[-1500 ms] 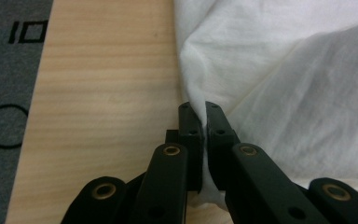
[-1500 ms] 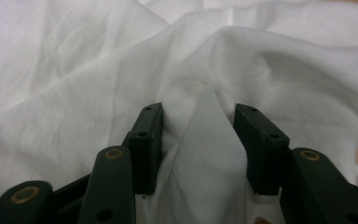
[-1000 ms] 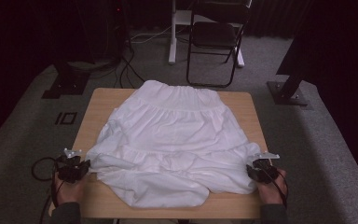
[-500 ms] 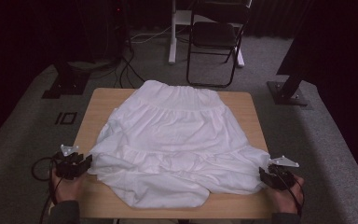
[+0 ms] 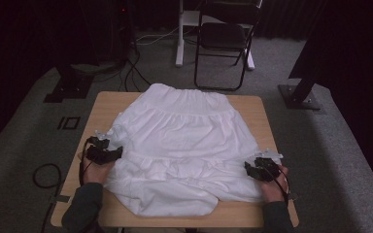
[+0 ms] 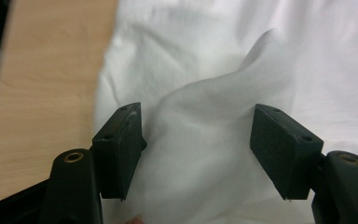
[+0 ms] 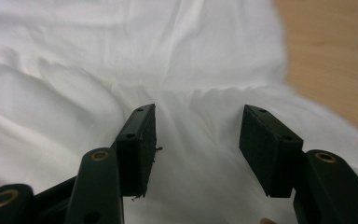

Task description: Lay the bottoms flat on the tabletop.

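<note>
A white tiered skirt (image 5: 184, 141) lies spread on the wooden table (image 5: 267, 126), waistband at the far side and hem toward me. My left gripper (image 5: 115, 153) rests at the skirt's left edge. Its jaws have just been opening and now stand wide, with a raised fold of the skirt (image 6: 214, 116) between the left gripper (image 6: 198, 140) pads but not pinched. My right gripper (image 5: 250, 169) sits at the right hem. Its jaws have also just been opening, and the right gripper (image 7: 196, 135) is open over the cloth (image 7: 121, 70).
Bare table wood (image 6: 42, 84) shows left of the skirt and more (image 7: 331, 56) to its right. Beyond the table stand a black folding chair (image 5: 223, 39), a white desk leg (image 5: 179, 34) and two black stand bases (image 5: 298, 97) (image 5: 70, 85). A cable loop (image 5: 43, 174) lies on the carpet.
The left gripper has moved away from me and inward onto the skirt's edge, and it has let go of the cloth. The right gripper swung outward, then came back in to the hem.
</note>
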Tool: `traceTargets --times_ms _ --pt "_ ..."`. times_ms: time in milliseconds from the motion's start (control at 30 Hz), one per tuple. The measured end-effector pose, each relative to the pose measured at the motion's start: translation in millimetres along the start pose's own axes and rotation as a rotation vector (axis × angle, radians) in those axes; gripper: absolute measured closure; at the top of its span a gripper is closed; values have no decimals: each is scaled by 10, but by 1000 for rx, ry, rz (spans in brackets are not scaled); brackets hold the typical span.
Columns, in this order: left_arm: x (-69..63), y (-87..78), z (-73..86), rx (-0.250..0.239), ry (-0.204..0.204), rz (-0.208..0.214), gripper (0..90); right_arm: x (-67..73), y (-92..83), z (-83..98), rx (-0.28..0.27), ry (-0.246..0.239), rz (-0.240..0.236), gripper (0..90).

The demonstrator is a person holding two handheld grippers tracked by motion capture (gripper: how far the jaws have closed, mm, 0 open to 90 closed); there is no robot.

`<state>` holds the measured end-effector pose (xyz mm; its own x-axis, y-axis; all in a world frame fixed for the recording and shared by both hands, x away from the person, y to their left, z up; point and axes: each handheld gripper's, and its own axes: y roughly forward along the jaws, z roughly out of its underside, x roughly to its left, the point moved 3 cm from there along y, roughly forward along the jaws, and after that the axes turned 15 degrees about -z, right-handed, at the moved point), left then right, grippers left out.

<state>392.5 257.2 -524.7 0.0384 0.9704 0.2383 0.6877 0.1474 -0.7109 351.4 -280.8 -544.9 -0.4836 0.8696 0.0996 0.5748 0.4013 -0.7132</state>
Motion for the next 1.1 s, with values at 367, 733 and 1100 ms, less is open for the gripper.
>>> traceTargets --times_ms 367,733,1100 --pt "399 -102 364 17 -76 -137 869 -60 90 102 40 22 -12 454" --pt "1029 -262 807 72 -227 -260 855 -74 80 112 38 33 -14 454" --pt "764 -568 360 -100 -209 -207 545 -85 85 89 54 47 -5 452"
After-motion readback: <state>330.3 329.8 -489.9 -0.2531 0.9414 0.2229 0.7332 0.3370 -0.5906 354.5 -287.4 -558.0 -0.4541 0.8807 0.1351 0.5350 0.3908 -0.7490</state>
